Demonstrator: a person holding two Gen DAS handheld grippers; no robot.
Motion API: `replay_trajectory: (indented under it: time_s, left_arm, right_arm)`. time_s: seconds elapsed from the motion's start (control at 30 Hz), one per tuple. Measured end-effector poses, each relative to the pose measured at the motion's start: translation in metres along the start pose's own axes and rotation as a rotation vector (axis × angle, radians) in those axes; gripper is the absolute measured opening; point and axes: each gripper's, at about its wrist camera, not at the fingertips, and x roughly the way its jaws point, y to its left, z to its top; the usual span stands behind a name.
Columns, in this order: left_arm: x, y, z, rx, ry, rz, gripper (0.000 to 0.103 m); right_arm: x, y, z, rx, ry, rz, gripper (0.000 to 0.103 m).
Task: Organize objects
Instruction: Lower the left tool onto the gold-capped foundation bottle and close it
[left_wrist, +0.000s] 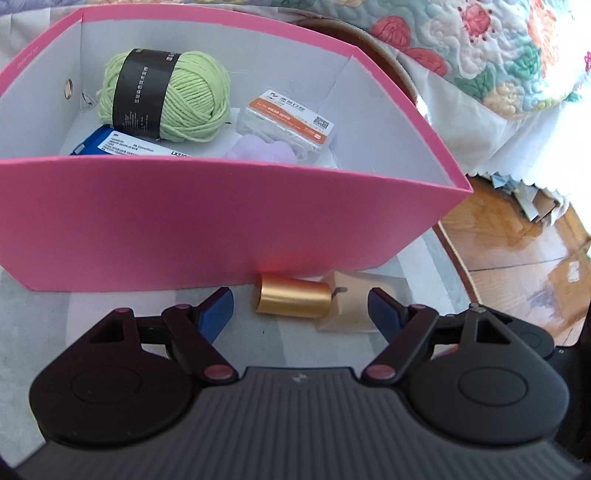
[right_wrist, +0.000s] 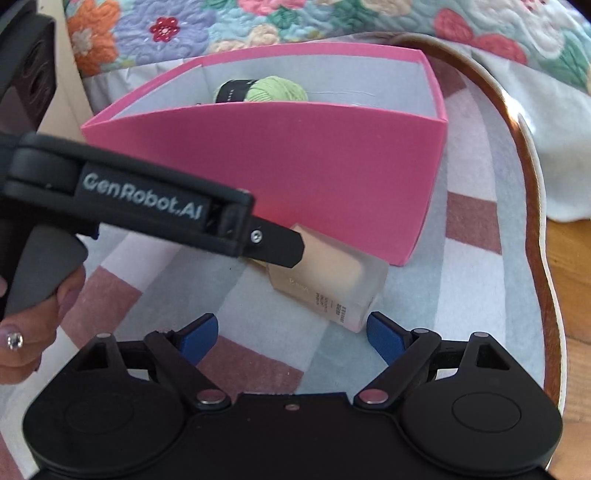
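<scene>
- Left gripper (left_wrist: 301, 314) hangs with jaws apart and nothing in them, the bottle (left_wrist: 349, 304) lying on its side just ahead, gold cap (left_wrist: 290, 299) between the fingertips' line
- Right gripper (right_wrist: 291, 334) is spread and empty too, the bottle's base just ahead, towards its right finger
- Best bet, I'd say: one gripper drops lower and closes across the cap or body
- Pink box (left_wrist: 207, 221) stands right behind the bottle, wall touching or nearly so, little room beyond
- Inside sit green yarn (left_wrist: 166, 96), a blue pack (left_wrist: 125, 146), a white packet (left_wrist: 288, 120)
- Left gripper's arm crosses over the bottle in the right view, so a clash looks possible
</scene>
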Motion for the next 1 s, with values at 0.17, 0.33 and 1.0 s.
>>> replay_trajectory:
  time_s: [0.17,0.33,1.0]
  left_arm:
    - [0.005,0.007,0.004,-0.04,0.005,-0.064,0.077]
    - [0.004,0.004,0.002,-0.017,0.009,-0.058,0.067]
    - [-0.025,0.006,-0.033,-0.205,0.199,-0.097,0.064]
  right_arm:
    - [0.002,-0.006,0.004,0.065,-0.012,0.013,0.092]
    - [0.003,-0.003,0.005,0.061,-0.004,0.003,0.092]
    - [-0.026,0.029,-0.026,0.009,0.002,-0.086,0.089]
